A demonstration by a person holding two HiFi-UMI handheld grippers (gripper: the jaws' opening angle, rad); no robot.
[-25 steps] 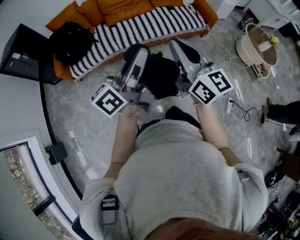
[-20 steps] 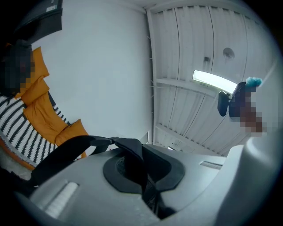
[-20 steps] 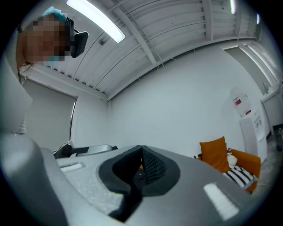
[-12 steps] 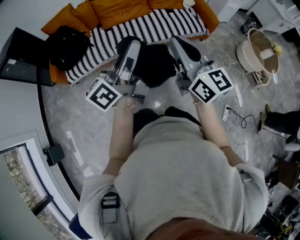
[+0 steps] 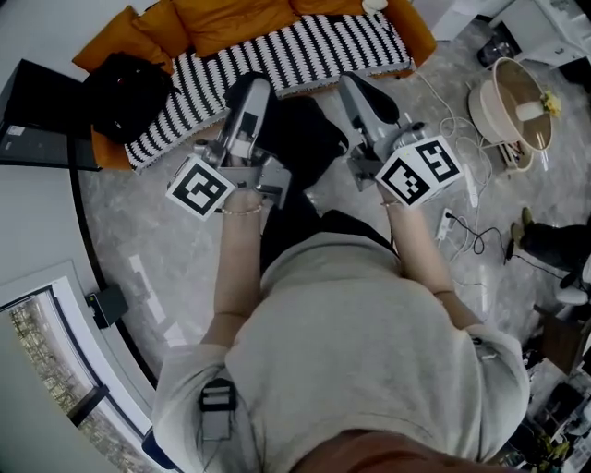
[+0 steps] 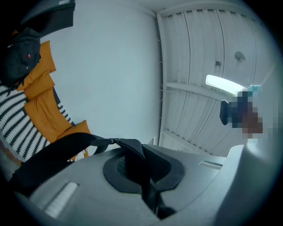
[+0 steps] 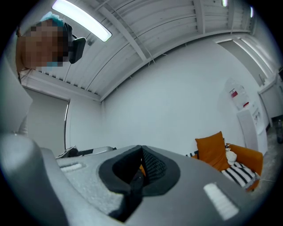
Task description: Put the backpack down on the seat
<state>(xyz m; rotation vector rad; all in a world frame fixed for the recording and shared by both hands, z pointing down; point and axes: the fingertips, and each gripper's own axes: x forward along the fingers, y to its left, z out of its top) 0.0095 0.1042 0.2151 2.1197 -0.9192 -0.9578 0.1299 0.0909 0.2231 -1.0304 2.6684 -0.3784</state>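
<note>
Head view: looks down on a grey marbled floor (image 5: 157, 231) in a white-walled room. Along the top, an orange sofa (image 5: 231, 18) under a black-and-white striped cover (image 5: 314, 51). Black backpack (image 5: 305, 139) held up off the floor just in front of the sofa's edge, not on the seat. Soft fabric sagging between the left hand-held gripper (image 5: 251, 88) and the right hand-held gripper (image 5: 360, 88). On the sofa's left end, a second black bag (image 5: 134, 78). To the right, a round pale basket (image 5: 510, 92) and loose cables (image 5: 462, 217) across the floor.

Left gripper view: jaws together, clamped on a black webbing strap (image 6: 62, 148) of the backpack that runs off to the left. Beyond it, orange cushions (image 6: 40, 110) and the striped cover, then a plain white wall and a slatted ceiling with a strip light (image 6: 223, 84).

Right gripper view: jaws together, pinching dark strap material of the backpack. Smooth white wall behind, an orange cushion at lower right.
</note>
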